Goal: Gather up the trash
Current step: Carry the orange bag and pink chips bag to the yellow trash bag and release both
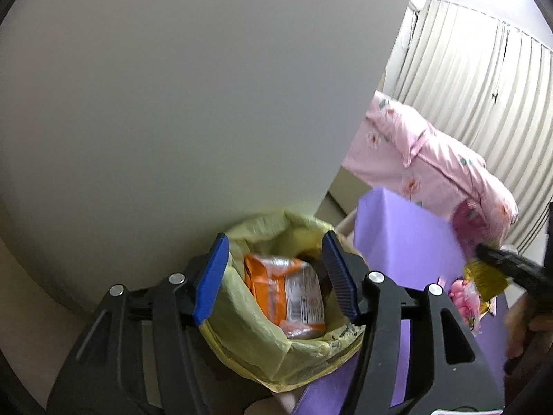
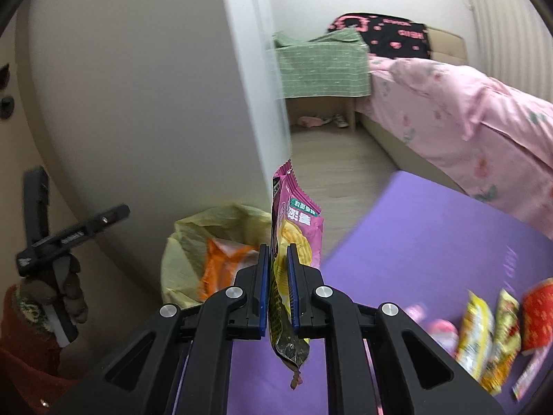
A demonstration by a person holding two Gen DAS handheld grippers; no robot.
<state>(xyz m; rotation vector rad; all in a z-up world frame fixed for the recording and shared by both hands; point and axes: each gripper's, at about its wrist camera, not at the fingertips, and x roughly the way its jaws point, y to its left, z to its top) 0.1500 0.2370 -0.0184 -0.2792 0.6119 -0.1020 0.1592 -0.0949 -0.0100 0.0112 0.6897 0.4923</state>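
A bin lined with a yellow bag (image 1: 276, 342) stands against the wall; an orange snack packet (image 1: 287, 297) lies inside it. My left gripper (image 1: 276, 276) is open and empty just above the bin's mouth. My right gripper (image 2: 278, 266) is shut on a pink and yellow snack wrapper (image 2: 297, 228), held upright above the purple mat's edge, to the right of the bin (image 2: 193, 252). That wrapper (image 1: 478, 259) and the right gripper also show at the right of the left wrist view.
A purple mat (image 2: 432, 242) covers the floor, with several more snack wrappers (image 2: 490, 328) at its right side. A bed with a pink quilt (image 2: 466, 117) stands beyond it. A white wall panel (image 2: 155, 86) rises behind the bin.
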